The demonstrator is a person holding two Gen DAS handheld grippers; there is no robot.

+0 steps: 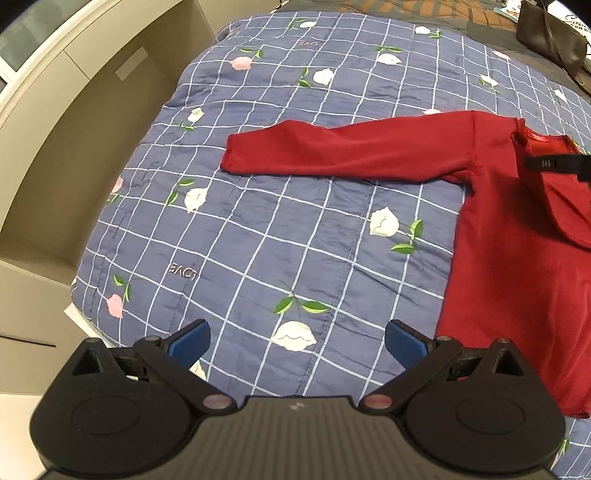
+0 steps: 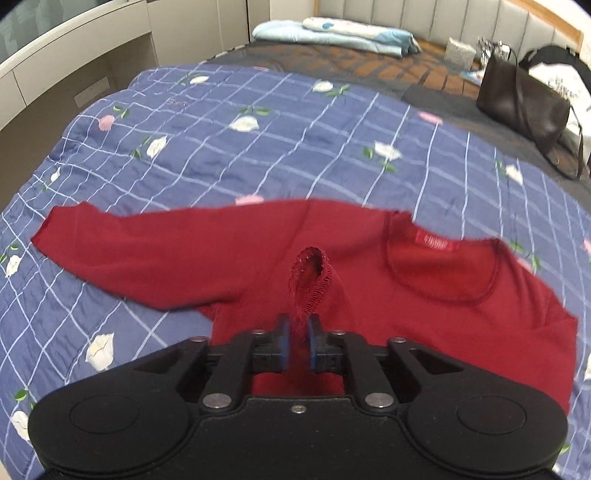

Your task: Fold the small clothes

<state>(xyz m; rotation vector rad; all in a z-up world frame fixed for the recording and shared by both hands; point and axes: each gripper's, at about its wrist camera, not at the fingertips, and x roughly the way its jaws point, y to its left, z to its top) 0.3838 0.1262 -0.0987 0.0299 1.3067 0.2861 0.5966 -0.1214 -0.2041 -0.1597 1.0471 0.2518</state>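
A sleeve cuff (image 2: 308,277) of the red sweater (image 2: 424,317) is pinched by the right gripper (image 2: 296,341); the left gripper (image 1: 297,341) is held wide open, empty. The thin cuff could slip free if tugged.

Bed with blue floral checked quilt (image 1: 280,229), beige cabinets (image 1: 74,155) beside, padded headboard (image 2: 443,18), brown handbag (image 2: 521,103)

A blue checked floral quilt (image 1: 280,236) covers the bed, a red sweater (image 2: 229,254) spread on it.

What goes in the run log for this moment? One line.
left hand-held gripper: open, empty, above quilt | right hand-held gripper: shut on sleeve cuff | red top: body flat, other sleeve spread
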